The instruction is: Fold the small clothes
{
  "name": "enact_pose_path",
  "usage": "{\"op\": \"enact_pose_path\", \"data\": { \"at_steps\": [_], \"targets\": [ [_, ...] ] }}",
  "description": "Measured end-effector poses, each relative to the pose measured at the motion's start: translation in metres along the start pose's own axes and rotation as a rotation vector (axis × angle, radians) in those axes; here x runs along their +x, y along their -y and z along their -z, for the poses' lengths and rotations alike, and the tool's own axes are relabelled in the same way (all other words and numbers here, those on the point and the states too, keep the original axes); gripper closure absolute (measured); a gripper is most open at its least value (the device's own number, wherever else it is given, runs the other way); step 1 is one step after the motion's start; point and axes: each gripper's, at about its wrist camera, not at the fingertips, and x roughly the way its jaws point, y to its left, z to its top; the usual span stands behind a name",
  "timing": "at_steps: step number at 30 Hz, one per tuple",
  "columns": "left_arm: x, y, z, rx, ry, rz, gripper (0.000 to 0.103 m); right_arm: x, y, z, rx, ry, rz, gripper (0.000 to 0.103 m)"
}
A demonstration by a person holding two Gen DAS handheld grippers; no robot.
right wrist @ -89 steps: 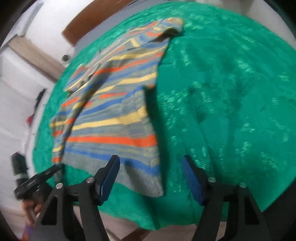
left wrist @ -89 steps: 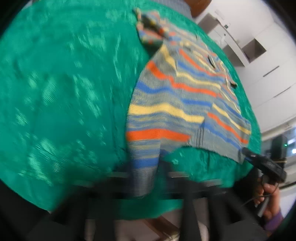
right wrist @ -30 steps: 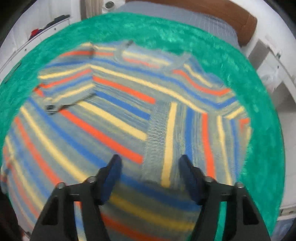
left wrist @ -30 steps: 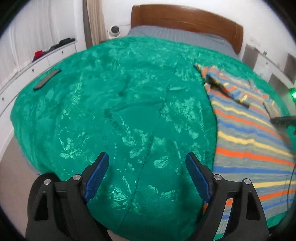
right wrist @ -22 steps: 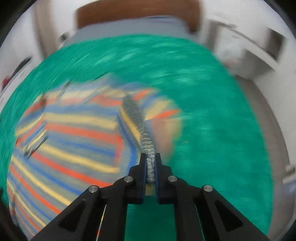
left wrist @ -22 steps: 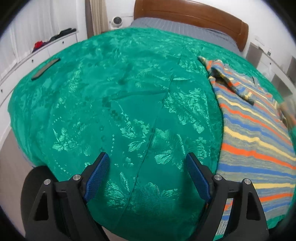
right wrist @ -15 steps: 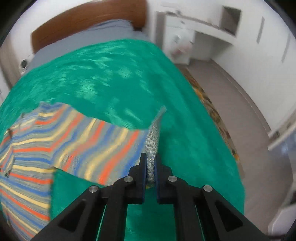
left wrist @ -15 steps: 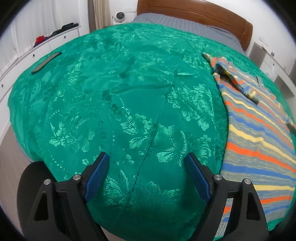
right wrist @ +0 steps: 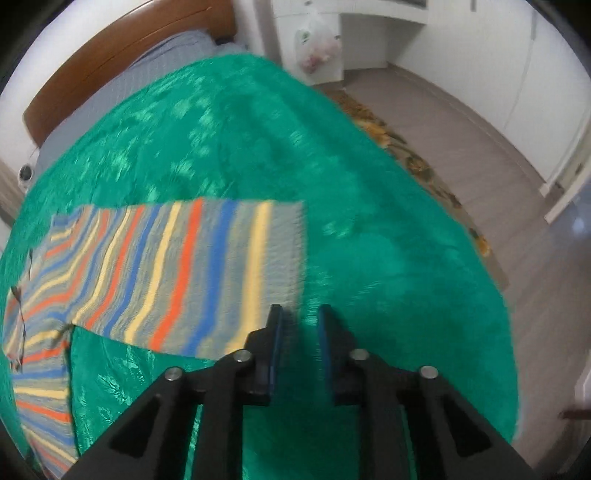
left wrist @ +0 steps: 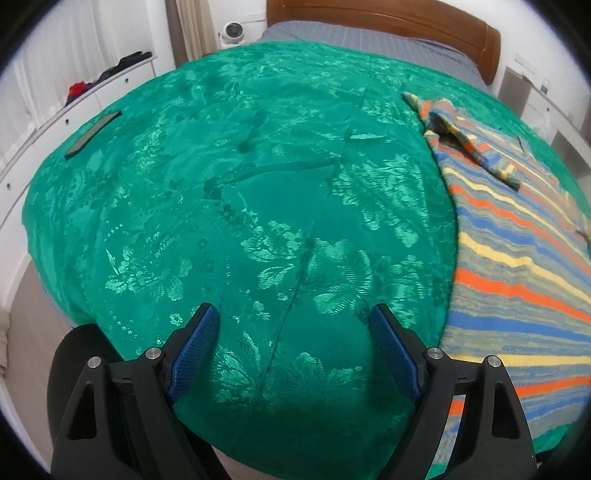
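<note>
Mostly, a bed (left wrist: 229, 206) fills both views, covered by a shiny green floral bedspread (right wrist: 332, 177), with a wooden headboard (left wrist: 399, 18) at twelve o'clock. White drawers (left wrist: 44, 122) stand at nine o'clock; grey floor and a patterned rug (right wrist: 417, 162) lie past the bed's edge at two o'clock in the right view. Wide bare bedspread stretches from the centre toward nine o'clock.

A striped sweater (left wrist: 517, 266) lies flat at three o'clock in the left view, one sleeve folded across its top. In the right view its other sleeve (right wrist: 192, 269) is spread sideways toward the bed's edge.

The left tongs (left wrist: 295, 343) hang wide apart over bare bedspread, holding nothing. The right tongs (right wrist: 298, 343) are parting slightly, empty, just beside the sleeve's cuff. Half a second ago they pinched that cuff; now it lies released.
</note>
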Motion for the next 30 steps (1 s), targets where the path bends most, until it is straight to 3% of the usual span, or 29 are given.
{"op": "enact_pose_path", "data": {
  "at_steps": [1, 3, 6, 7, 9, 13, 16, 20, 22, 24, 26, 27, 30],
  "targets": [
    [-0.002, 0.001, -0.001, 0.008, 0.003, 0.003, 0.017, -0.008, -0.003, -0.002, 0.001, 0.002, 0.001, 0.083],
    [-0.011, 0.011, -0.007, 0.058, 0.018, 0.015, 0.017, -0.013, -0.016, -0.002, -0.036, 0.009, -0.105, 0.083],
    [-0.026, 0.032, -0.028, 0.155, 0.040, 0.058, 0.017, 0.004, -0.036, 0.006, -0.091, -0.047, -0.175, 0.077],
    [-0.032, 0.040, -0.036, 0.186, 0.053, 0.075, 0.017, 0.012, -0.037, 0.011, -0.096, -0.071, -0.161, 0.070],
    [-0.048, 0.060, -0.060, 0.268, 0.103, 0.118, 0.017, 0.025, -0.033, 0.021, -0.084, -0.091, -0.119, 0.070],
    [-0.063, 0.119, -0.098, 0.501, 0.168, 0.224, 0.012, -0.009, -0.036, 0.040, -0.107, 0.002, -0.023, 0.066],
    [-0.044, 0.176, -0.108, 0.750, 0.133, 0.316, 0.013, -0.037, -0.056, 0.063, -0.139, 0.046, -0.080, 0.056],
    [0.030, 0.231, -0.115, 0.915, -0.060, 0.335, 0.019, -0.066, -0.081, 0.105, -0.171, 0.064, -0.180, 0.056],
    [0.058, 0.239, -0.117, 0.934, -0.087, 0.280, 0.023, -0.077, -0.088, 0.129, -0.171, 0.072, -0.215, 0.056],
    [0.079, 0.239, -0.126, 0.894, -0.114, 0.299, 0.030, -0.079, -0.096, 0.140, -0.166, 0.086, -0.236, 0.056],
    [0.081, 0.233, -0.140, 0.798, -0.113, 0.354, 0.061, -0.091, -0.099, 0.162, -0.178, 0.095, -0.244, 0.056],
    [0.082, 0.227, -0.149, 0.734, -0.130, 0.377, 0.099, -0.094, -0.102, 0.169, -0.188, 0.101, -0.242, 0.056],
    [0.070, 0.192, -0.182, 0.529, -0.089, 0.419, 0.099, -0.096, -0.106, 0.182, -0.194, 0.105, -0.248, 0.056]
  ]
}}
